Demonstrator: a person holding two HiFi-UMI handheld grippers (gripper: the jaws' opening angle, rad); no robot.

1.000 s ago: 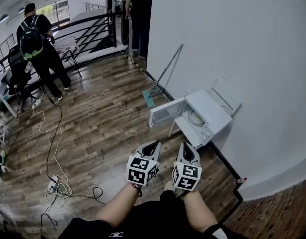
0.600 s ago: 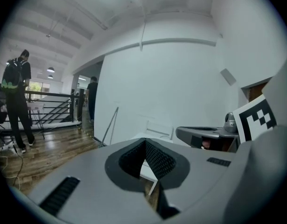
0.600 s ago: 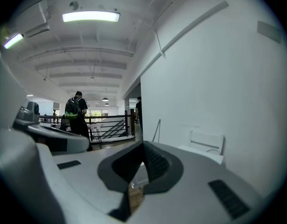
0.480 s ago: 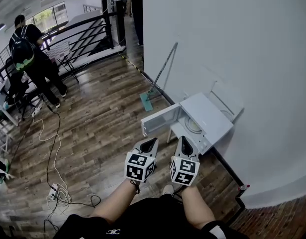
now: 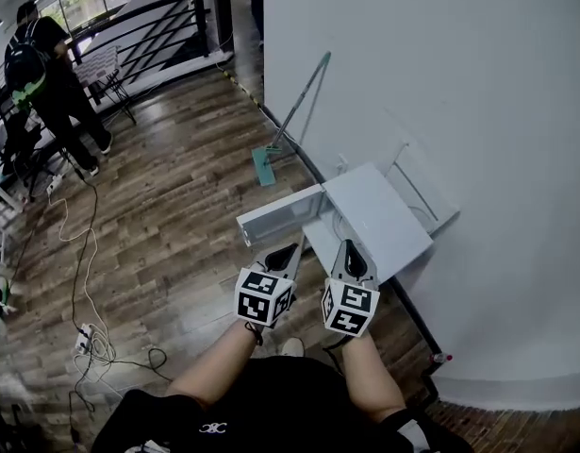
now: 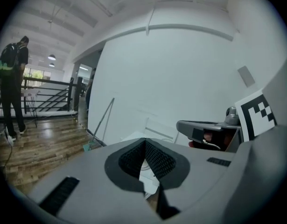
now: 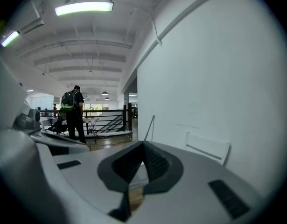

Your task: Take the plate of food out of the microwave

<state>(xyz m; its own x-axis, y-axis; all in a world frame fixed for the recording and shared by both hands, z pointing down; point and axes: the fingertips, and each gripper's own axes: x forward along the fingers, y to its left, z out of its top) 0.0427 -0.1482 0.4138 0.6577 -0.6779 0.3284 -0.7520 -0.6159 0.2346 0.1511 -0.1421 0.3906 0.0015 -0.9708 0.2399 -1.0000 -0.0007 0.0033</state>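
Observation:
A white microwave stands low against the white wall, its door swung open to the left. From the head view I see mostly its top; the inside is hidden and no plate shows. My left gripper hangs just in front of the open door, jaws shut and empty. My right gripper is beside it, right before the microwave's front edge, also shut and empty. In the left gripper view the shut left gripper points at the white microwave. In the right gripper view the right gripper is shut too.
A mop leans on the wall beyond the microwave. A white folded frame stands between the microwave and the wall. Cables and a power strip lie on the wooden floor at left. A person with a backpack stands by the railing.
I have come closer to the microwave, and both grippers now sit right at its open door. The plate seen inside a second ago is now hidden under the microwave's top.

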